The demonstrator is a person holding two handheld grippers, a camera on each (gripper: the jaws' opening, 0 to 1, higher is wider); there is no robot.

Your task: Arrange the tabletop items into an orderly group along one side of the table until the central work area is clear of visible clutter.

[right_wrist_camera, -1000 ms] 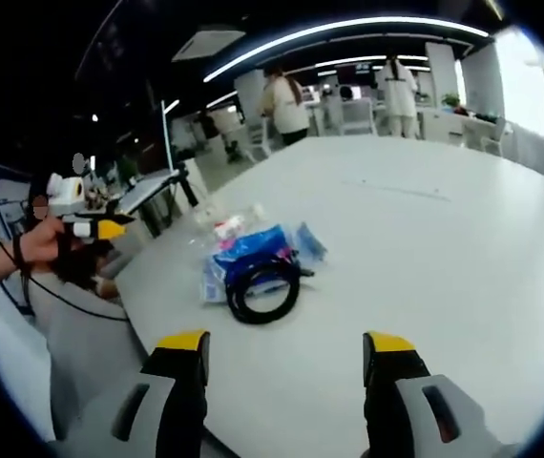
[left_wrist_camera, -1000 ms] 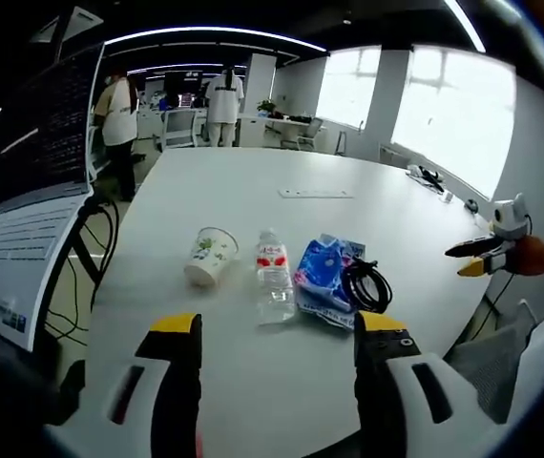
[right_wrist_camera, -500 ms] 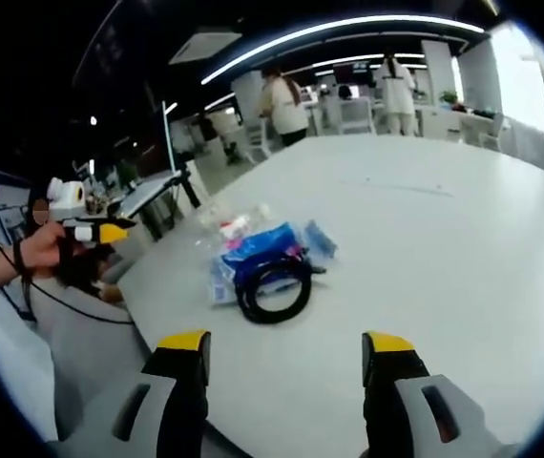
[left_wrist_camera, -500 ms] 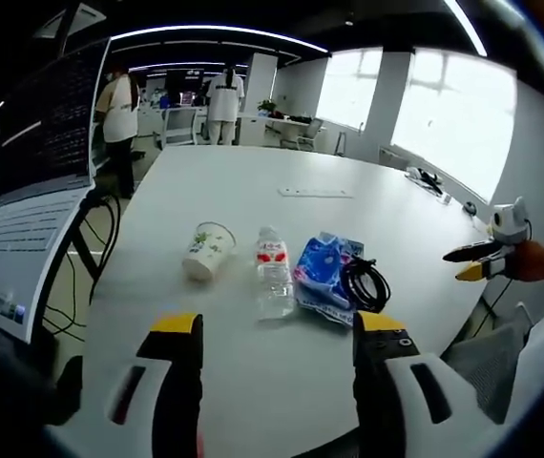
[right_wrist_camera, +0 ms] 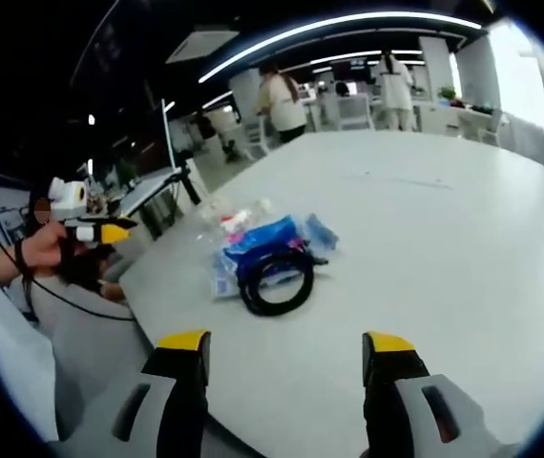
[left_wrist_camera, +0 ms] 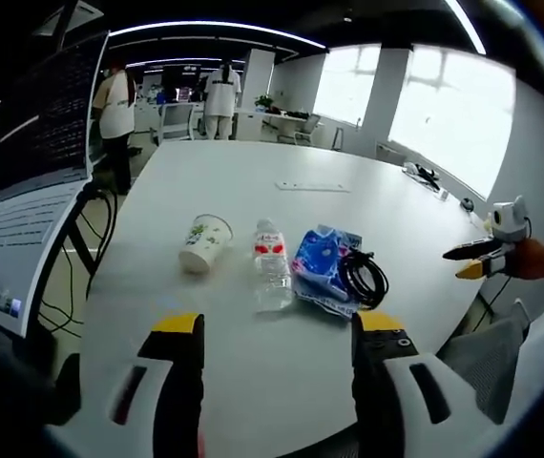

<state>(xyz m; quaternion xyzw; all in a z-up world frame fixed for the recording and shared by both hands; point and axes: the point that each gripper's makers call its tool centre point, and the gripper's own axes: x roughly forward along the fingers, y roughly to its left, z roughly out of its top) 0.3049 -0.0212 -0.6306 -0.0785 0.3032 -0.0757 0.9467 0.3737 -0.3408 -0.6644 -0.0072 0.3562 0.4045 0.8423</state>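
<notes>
You are holding the left claw [left_wrist_camera: 270, 329] above the near edge of the white desk [left_wrist_camera: 253, 191], its yellow-tipped jaws spread wide with nothing between them. Ahead of it a cup [left_wrist_camera: 203, 243], a bottle [left_wrist_camera: 271, 265], a blue pack [left_wrist_camera: 322, 270] and a black cable coil [left_wrist_camera: 364, 279] are lying in a row near the desk's near side, the coil resting partly on the pack. Your right claw [right_wrist_camera: 286, 340] is likewise gaping wide and gripping nothing, hovering over the desk's edge and pointing at the coil [right_wrist_camera: 276, 281] and pack [right_wrist_camera: 258, 245]. Each claw is also appearing in the other's view, held out level beyond the desk's edge with your hand [left_wrist_camera: 539, 260] wrapped round its grip
</notes>
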